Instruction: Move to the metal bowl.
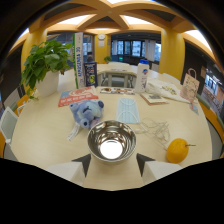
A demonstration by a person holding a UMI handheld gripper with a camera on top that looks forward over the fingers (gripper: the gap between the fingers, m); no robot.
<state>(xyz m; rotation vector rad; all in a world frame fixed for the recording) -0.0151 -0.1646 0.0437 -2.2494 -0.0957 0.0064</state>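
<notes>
Between the spread tool (112, 163) fingers, an empty metal bowl (111, 140).

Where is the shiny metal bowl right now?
In the gripper view, the metal bowl sits on the table just ahead of the open jaws, with the blue plush toy behind it and the orange beside it.

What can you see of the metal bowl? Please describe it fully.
The metal bowl is round, shiny, polished steel by its look, and empty, with a bright reflection at its bottom. It stands upright on the light table, just ahead of the open fingers, centred between them. The blue plush toy lies right behind it.
</notes>
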